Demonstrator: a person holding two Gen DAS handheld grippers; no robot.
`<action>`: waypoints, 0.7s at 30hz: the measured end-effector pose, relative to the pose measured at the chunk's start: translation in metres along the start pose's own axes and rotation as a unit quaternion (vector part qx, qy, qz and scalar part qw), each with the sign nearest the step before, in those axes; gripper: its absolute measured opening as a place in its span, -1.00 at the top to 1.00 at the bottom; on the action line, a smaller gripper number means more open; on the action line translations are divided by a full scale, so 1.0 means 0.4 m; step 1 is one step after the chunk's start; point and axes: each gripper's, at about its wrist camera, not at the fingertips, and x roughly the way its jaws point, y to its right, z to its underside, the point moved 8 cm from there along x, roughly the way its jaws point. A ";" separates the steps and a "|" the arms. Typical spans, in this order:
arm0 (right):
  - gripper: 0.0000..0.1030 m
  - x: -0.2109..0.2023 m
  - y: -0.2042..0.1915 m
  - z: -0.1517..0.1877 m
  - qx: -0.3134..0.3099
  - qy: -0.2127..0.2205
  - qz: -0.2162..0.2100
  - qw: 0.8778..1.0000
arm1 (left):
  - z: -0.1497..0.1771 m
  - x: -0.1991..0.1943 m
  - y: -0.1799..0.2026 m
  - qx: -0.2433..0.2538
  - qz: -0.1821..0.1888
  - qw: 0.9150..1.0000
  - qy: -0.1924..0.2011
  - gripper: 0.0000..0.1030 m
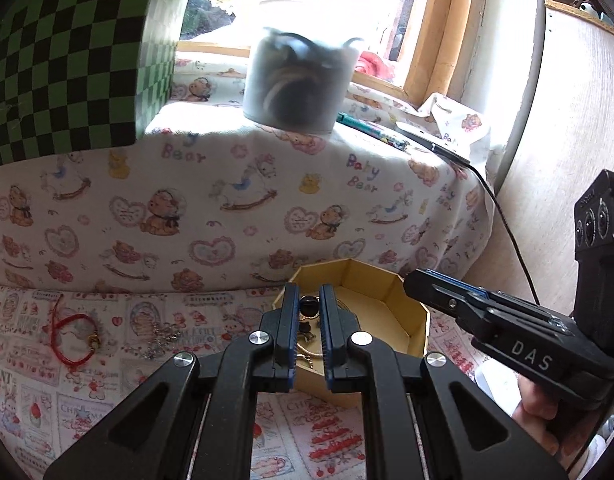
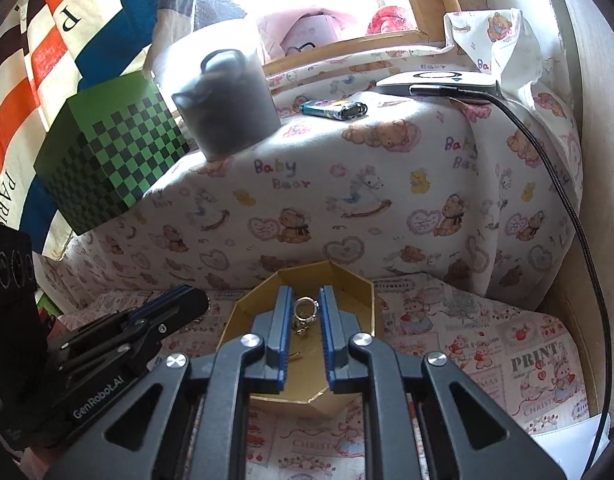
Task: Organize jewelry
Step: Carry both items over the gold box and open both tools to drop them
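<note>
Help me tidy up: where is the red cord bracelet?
In the left wrist view, the red cord bracelet lies on the printed cloth at the left, beside a silver chain, outside the gold box.

The gold box lies open from above, hemmed behind by the draped ledge.

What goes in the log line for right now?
left gripper: shut, empty | right gripper: shut, empty | both above box | bracelet: outside box

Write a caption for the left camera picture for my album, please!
Left gripper hovers, nearly shut, over a gold box of jewelry; a red string bracelet waits outside.
</note>
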 end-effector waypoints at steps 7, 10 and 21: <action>0.75 -0.001 0.018 0.001 0.025 -0.006 -0.014 1.000 | 0.006 0.001 0.020 0.007 0.018 1.000 -0.005 0.82; 0.75 -0.002 0.014 0.003 0.030 -0.009 -0.025 0.999 | 0.004 -0.003 0.018 0.006 0.015 1.000 -0.001 0.82; 0.75 -0.008 0.003 0.004 0.029 -0.005 -0.032 0.999 | -0.029 -0.059 -0.042 -0.023 -0.011 0.999 0.031 0.41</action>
